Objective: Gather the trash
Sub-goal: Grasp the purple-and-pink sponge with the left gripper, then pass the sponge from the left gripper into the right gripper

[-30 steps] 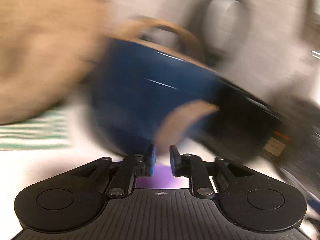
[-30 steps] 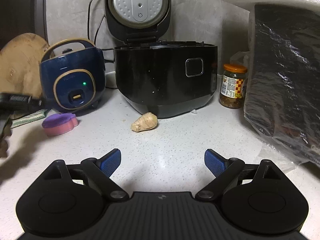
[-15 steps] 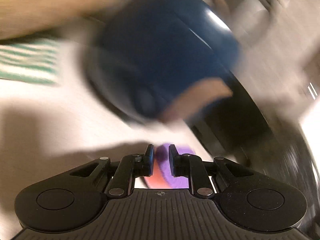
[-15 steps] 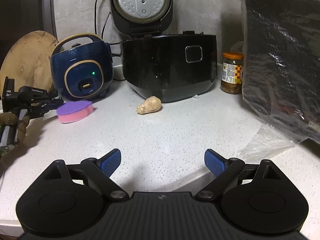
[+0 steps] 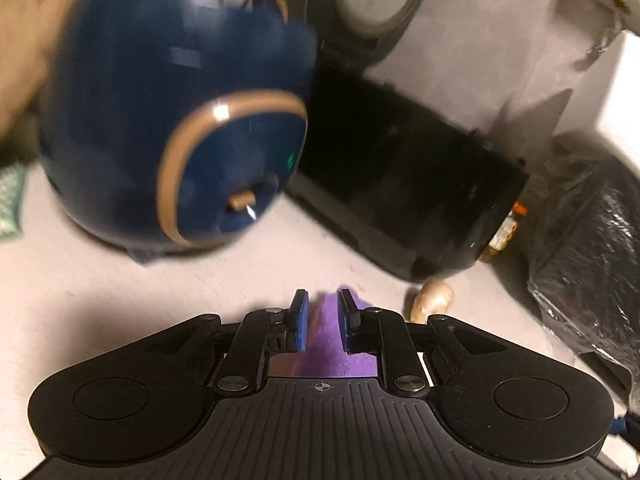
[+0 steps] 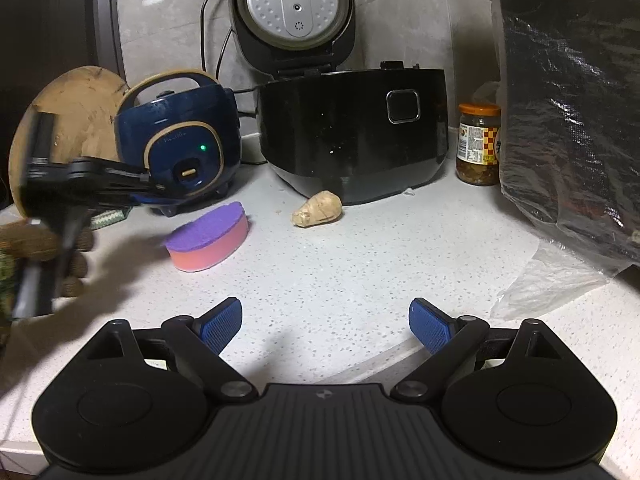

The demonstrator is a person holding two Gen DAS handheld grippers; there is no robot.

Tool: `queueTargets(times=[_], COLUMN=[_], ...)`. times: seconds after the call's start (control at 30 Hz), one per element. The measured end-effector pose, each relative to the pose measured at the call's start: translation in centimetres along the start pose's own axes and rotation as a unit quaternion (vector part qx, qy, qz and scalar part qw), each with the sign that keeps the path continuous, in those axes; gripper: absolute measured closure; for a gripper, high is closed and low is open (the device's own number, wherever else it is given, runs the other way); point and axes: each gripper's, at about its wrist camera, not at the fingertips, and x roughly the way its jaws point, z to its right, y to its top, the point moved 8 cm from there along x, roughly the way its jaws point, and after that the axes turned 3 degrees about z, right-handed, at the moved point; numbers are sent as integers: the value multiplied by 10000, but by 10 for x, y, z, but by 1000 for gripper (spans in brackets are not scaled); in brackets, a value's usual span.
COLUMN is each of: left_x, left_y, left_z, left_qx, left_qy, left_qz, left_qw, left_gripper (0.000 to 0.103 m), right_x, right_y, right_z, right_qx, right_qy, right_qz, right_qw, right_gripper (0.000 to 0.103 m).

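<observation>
Left wrist view: the left gripper (image 5: 322,320) sits low over the counter (image 5: 120,280), fingers drawn close together with a narrow gap, purple sponge (image 5: 332,344) showing in and behind that gap. Whether the pads actually touch it, I cannot tell.
Right wrist view: here the whole sponge (image 6: 208,236) is plain, purple on top and pink beneath, lying flat on the speckled counter (image 6: 340,280) with the left gripper (image 6: 154,190) above and just left of it, apart from it as far as this angle shows.
Right gripper (image 6: 326,326): spread wide, nothing between its fingers, well short of everything.
Ginger piece (image 6: 318,208): on the counter, right against the front foot of the black rice cooker (image 6: 352,136); the left view catches only its tip (image 5: 434,300).
Black rice cooker: lid (image 6: 294,4) up; its inside is hidden from both views.
Blue cooker (image 6: 180,140): closed, green light on; script on its front too small to read. Blurred and huge in the left view (image 5: 180,120).
Jar (image 6: 478,144): orange lid, chunky contents, red-and-yellow chequered label, print unreadable.
Black bag (image 6: 572,112): far right, clear plastic trailing under it.
Wooden board (image 6: 68,116): round, leaning behind the blue cooker.
</observation>
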Motion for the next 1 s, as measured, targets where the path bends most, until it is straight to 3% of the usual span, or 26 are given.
queueTargets(times=[0.1, 0.2, 0.27, 0.37, 0.47, 0.57, 0.7, 0.8, 0.93, 1.0], left_x=[14, 12, 6, -3, -10, -19, -29, -29, -34, -35], left_y=[-9, -20, -37, -61, -81, -82, -65, -59, -54, -53], left_z=[-2, 12, 35, 61, 83, 97, 96, 94, 96, 99], left_qx=[-185, -521, -607, -825, -914, -404, 340, 512, 829, 925], left_qy=[-73, -614, -1031, -1359, -1580, -1275, -433, -164, 51, 10], left_qz=[-182, -453, -744, -1112, -1407, -1191, -638, -499, -366, -356], left_qw=[9996, 9957, 9900, 9810, 9731, 9838, 9964, 9973, 9959, 9951], left_gripper=[85, 83, 83, 83, 83, 83, 83, 83, 83, 83], right_x=[-5, -13, -17, -14, -6, 3, 21, 40, 56, 53], right_y=[-7, -11, -10, -7, -8, -12, -19, -24, -24, -24], right_z=[2, 4, 1, -7, -19, -34, -53, -66, -69, -65], right_qx=[100, 36, -133, -272, -36, 90, 69, -25, -207, -272], right_qy=[64, -11, -98, -126, 96, 242, 244, 252, -35, -90], right_qz=[-29, 32, 154, 309, 294, 280, 77, -166, -123, -53], right_qw=[9999, 10000, 9997, 9991, 9995, 9993, 9996, 9995, 9997, 9996], right_gripper=[12, 12, 12, 12, 12, 12, 12, 12, 12, 19])
